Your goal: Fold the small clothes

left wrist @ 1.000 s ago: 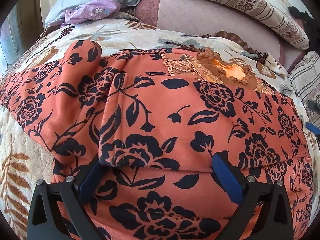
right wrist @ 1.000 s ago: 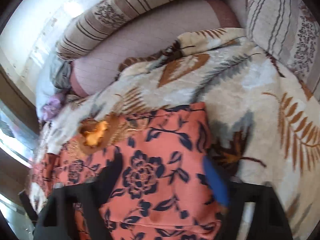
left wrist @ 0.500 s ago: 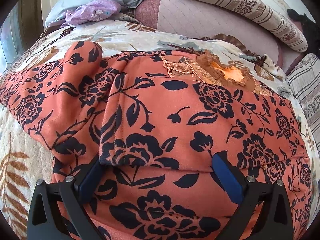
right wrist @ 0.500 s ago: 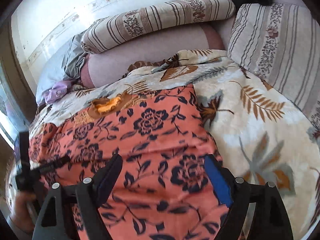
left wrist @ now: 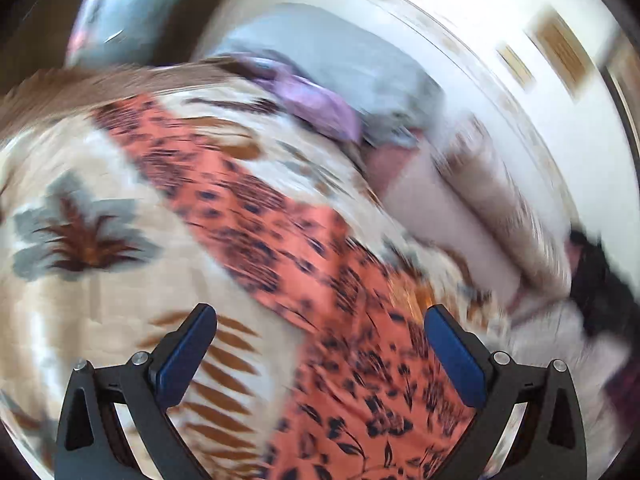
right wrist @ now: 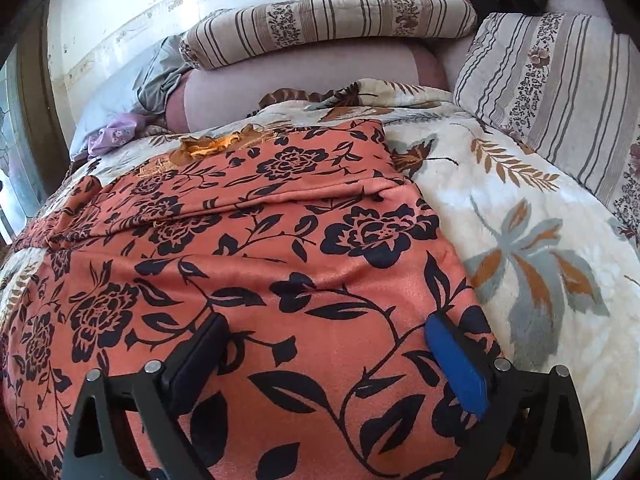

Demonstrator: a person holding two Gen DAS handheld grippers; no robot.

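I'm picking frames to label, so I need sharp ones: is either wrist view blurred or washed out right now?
Left wrist view: heavy motion smear across the orange top and blanket, wall washed out; only the left gripper is crisp. Right wrist view: sharp, evenly lit orange top, with fisheye bending at the edges.

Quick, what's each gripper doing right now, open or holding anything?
Left gripper: open, holding nothing, above the orange floral garment; view blurred.
Right gripper: open, holding nothing, over the orange floral garment.
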